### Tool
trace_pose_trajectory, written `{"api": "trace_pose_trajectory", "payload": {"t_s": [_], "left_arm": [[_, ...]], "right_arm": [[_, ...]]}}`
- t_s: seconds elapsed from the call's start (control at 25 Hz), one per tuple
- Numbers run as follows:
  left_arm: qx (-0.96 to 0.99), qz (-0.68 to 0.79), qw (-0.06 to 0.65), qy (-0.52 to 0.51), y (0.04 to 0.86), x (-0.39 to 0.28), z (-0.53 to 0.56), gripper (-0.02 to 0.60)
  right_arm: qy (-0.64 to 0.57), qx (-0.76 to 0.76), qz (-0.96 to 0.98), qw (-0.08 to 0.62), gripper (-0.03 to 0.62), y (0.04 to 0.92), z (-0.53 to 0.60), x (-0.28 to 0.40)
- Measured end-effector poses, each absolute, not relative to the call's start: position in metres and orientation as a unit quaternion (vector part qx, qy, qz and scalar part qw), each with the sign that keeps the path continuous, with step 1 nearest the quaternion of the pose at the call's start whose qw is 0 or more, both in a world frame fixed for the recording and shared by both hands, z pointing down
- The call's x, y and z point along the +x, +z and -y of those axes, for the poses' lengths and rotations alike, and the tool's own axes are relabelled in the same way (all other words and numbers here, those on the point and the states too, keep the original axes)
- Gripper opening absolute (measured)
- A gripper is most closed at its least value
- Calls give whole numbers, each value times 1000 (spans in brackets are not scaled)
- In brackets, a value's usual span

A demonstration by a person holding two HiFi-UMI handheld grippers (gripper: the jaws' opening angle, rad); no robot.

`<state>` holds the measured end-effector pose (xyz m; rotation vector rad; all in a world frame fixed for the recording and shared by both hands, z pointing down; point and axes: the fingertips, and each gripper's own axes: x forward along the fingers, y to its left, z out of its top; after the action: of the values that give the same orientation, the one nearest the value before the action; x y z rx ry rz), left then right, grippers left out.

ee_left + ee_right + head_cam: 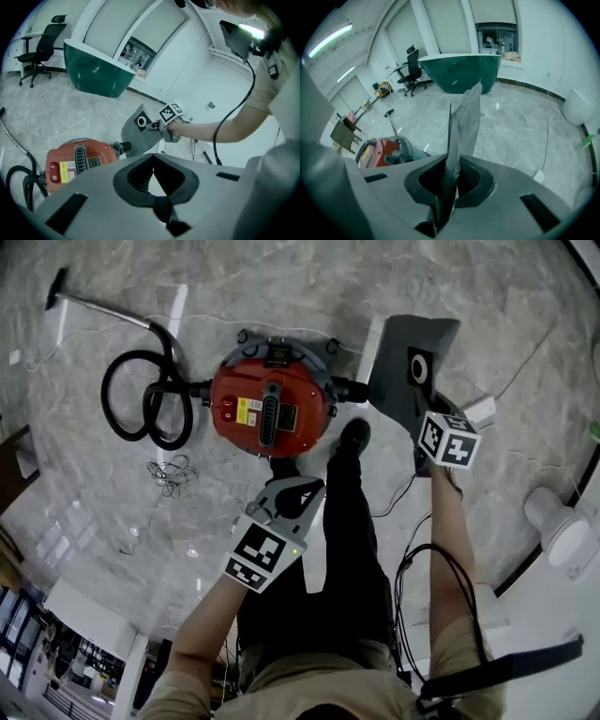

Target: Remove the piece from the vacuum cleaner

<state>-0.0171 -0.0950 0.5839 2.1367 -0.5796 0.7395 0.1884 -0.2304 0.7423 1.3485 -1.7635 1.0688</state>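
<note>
- One red vacuum cleaner (267,409) sits on the marble floor (309,287), its black side port (345,390) facing the bag. If the bag swings back, a corner could catch on that port.
- The black hose (141,395) lies coiled on the far side of the machine, well apart from both grippers, so it is unlikely to get in the way.
- The grey bag (408,371), the piece to remove, hangs in the air just beside the port and seems free of it. Its round opening is exposed, so tilting it could spill dust.
- The right gripper (452,176) is clamped on a thin edge of the bag only. So narrow a pinch could slip and drop the bag.
- The left gripper (153,159) is closed with nothing in it, near the vacuum cleaner, so it gives no support if the bag slides.
</note>
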Motion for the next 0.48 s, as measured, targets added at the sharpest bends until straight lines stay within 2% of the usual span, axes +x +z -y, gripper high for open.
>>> {"api": "trace_pose_trajectory", "payload": {"t_s": [0.2,0.48], "left_arm": [[853,232,364,295,552,-11,116,3],[876,224,305,298,476,3,144,4]], "right_arm": [[459,532,664,257,25,697,236,198],[545,545,631,81,25,615,234,210]]}}
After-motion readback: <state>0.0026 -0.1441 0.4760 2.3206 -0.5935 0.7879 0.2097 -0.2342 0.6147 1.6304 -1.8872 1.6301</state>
